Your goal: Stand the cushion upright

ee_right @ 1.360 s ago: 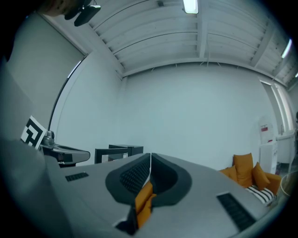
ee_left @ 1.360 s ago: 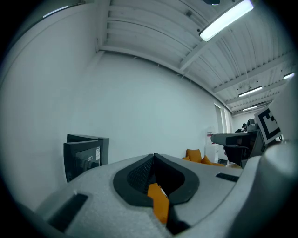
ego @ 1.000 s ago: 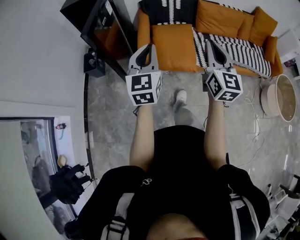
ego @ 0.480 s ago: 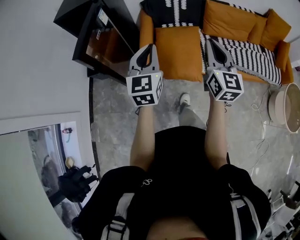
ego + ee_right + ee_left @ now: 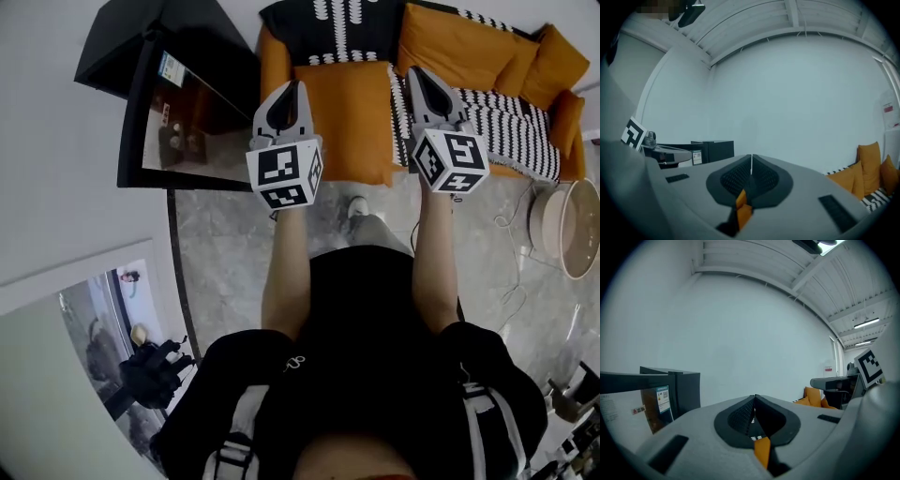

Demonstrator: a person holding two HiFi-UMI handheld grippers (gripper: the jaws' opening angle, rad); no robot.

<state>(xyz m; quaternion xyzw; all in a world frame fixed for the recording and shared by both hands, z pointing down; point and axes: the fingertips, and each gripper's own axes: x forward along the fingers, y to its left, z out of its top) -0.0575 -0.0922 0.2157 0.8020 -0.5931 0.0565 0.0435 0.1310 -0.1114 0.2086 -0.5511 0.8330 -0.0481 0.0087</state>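
Observation:
An orange square cushion point(image 5: 352, 117) lies flat on the seat of an orange sofa point(image 5: 274, 66) in the head view. My left gripper point(image 5: 292, 86) is held out over the cushion's left edge, and my right gripper point(image 5: 415, 73) over its right edge. Both are above it and apart from it. Each has its jaws shut with nothing between them, as the left gripper view point(image 5: 754, 397) and right gripper view point(image 5: 751, 157) show against a bare white wall. Orange back cushions point(image 5: 869, 166) show at the right of the right gripper view.
A black-and-white patterned cushion point(image 5: 328, 26) leans at the sofa's back, and a striped throw point(image 5: 502, 112) covers the seat's right. A black glass-fronted cabinet point(image 5: 178, 117) stands left of the sofa. A round white tub point(image 5: 567, 225) and a cable point(image 5: 514, 281) are on the marble floor.
The person has stepped toward the sofa. Both grippers, still shut, have moved forward from over the floor to flank the flat orange cushion.

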